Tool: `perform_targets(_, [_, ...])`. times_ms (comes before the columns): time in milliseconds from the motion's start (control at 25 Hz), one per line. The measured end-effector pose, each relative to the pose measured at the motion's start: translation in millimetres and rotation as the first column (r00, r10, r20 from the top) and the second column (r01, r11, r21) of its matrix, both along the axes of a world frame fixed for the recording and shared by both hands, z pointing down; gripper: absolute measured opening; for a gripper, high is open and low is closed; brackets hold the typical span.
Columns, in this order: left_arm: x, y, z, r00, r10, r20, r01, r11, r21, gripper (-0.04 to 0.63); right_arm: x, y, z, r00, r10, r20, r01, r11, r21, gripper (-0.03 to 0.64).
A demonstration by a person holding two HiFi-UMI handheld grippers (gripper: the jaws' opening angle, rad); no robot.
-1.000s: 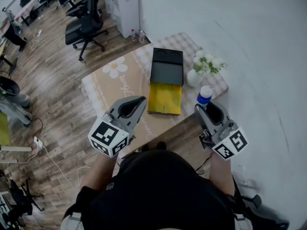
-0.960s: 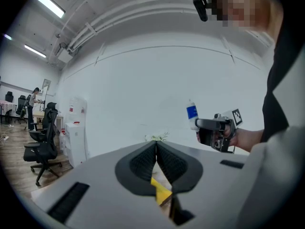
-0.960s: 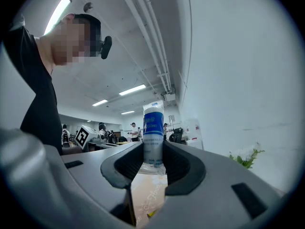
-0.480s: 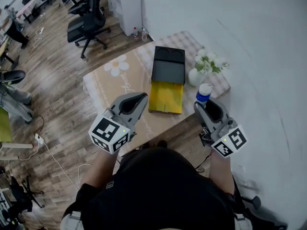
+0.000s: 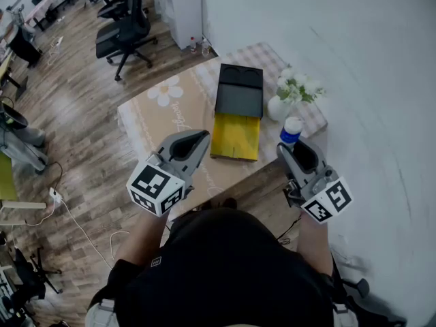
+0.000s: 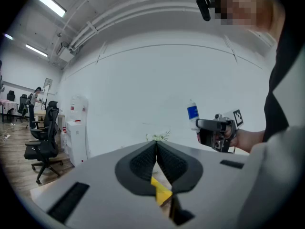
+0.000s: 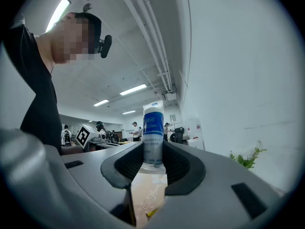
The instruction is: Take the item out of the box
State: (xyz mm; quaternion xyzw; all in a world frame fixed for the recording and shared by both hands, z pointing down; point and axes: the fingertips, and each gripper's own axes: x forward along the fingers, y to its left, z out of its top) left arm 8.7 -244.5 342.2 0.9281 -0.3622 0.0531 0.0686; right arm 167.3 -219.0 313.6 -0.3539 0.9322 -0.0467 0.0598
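Observation:
On the table lies an open box point(image 5: 238, 112), its black half point(image 5: 238, 90) farther from me and its yellow half point(image 5: 236, 137) nearer. My right gripper point(image 5: 294, 147) is raised at the table's right front corner and shut on a clear bottle with a blue label point(image 5: 291, 131). In the right gripper view that bottle point(image 7: 152, 137) stands upright between the pads. My left gripper point(image 5: 193, 144) hovers over the table's front left, left of the yellow half. Its jaws point(image 6: 156, 144) are shut, tips touching, with nothing held.
A white vase of flowers point(image 5: 291, 92) stands right of the box, just beyond the bottle. The table wears a beige cloth with a daisy print point(image 5: 165, 90). Office chairs point(image 5: 126, 36) and a white cabinet point(image 5: 182, 9) stand behind; a wall runs along the right.

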Motion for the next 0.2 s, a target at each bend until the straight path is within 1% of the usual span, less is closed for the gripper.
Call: perform_targets(200, [2.9, 0.1, 2.8, 1.0, 0.004, 0.0, -0.004, 1.0, -0.009, 0.014, 2.9, -0.1, 0.3, 1.0, 0.002, 0.007, -0.002, 1.0, -0.004, 0.135])
